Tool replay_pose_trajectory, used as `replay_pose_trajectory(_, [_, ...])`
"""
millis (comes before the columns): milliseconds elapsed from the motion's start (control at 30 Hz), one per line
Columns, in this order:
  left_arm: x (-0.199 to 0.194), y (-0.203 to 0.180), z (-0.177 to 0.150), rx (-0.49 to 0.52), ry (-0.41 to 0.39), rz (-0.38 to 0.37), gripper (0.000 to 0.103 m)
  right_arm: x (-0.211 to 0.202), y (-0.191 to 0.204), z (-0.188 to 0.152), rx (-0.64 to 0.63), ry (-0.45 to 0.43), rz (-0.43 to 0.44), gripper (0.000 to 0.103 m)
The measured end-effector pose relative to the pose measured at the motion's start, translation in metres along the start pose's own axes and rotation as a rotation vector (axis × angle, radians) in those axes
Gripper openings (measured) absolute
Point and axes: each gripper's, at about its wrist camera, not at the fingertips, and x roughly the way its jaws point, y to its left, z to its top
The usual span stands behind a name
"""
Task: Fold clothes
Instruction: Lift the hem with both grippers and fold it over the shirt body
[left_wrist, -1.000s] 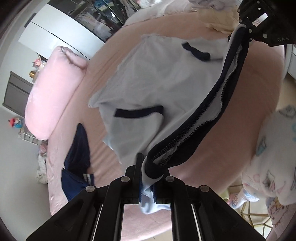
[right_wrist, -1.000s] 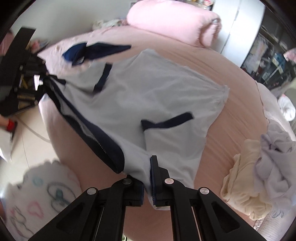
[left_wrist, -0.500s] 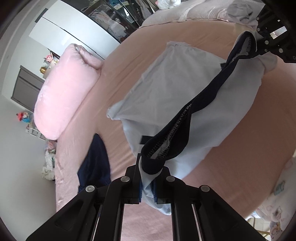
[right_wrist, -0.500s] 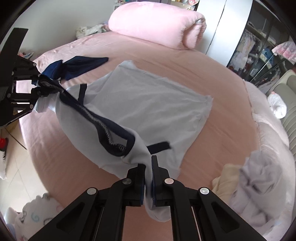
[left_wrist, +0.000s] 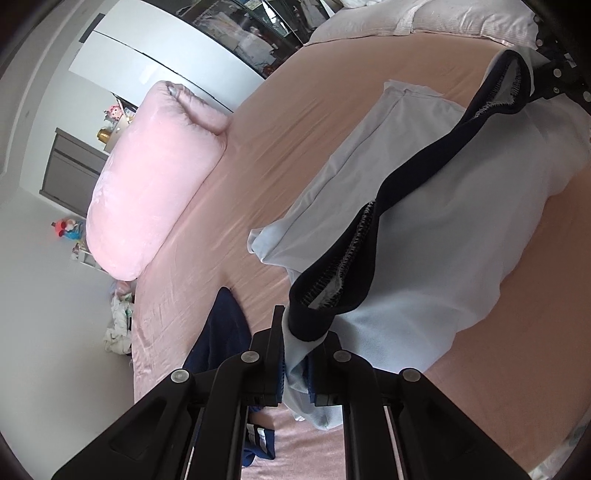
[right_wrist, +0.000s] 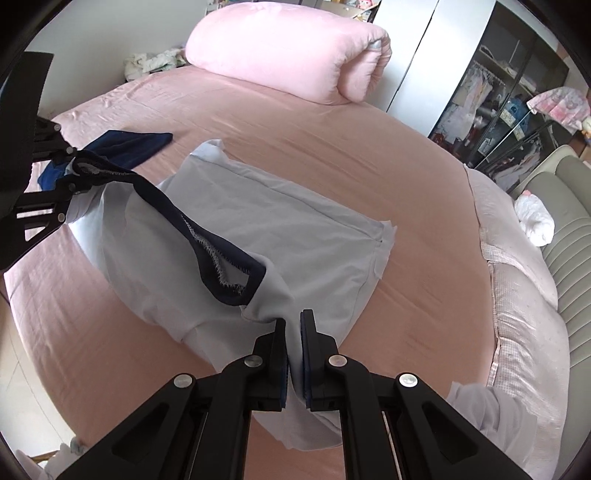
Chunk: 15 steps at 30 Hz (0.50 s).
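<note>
A pale blue T-shirt (left_wrist: 443, 236) with a dark navy collar (left_wrist: 369, 258) is lifted over the round pink bed (left_wrist: 295, 122). My left gripper (left_wrist: 303, 332) is shut on one shoulder beside the collar. My right gripper (right_wrist: 293, 325) is shut on the other shoulder of the same T-shirt (right_wrist: 295, 229). The collar (right_wrist: 207, 240) sags between the two grips. The shirt's lower half still rests on the bed, doubled under the raised part. In the left wrist view the right gripper (left_wrist: 554, 81) shows at top right; in the right wrist view the left gripper (right_wrist: 62, 177) shows at far left.
A navy garment (right_wrist: 129, 144) lies on the bed near the left gripper. A large rolled pink duvet (right_wrist: 288, 51) sits at the bed's far side. Pale crumpled clothes (right_wrist: 491, 417) lie at the bed's near right edge. A wardrobe (right_wrist: 424, 62) and shelves stand behind.
Both grippers have carried the shirt's shoulders up and across towards its hem, so the shirt doubles over itself. The sleeve bands, visible earlier, are now covered.
</note>
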Motion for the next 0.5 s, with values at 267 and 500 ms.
replay_pose_trajectory(267, [0.006,0.005,0.007,-0.074,0.022,0.014,0.009,0.011,-0.009,0.008,0.058,0.009,-0.004,0.005])
replay_pose_trajectory(500, [0.013,0.025,0.018,-0.162,0.039,-0.009,0.009,0.011,-0.015,0.023,0.084,0.000,-0.027,0.005])
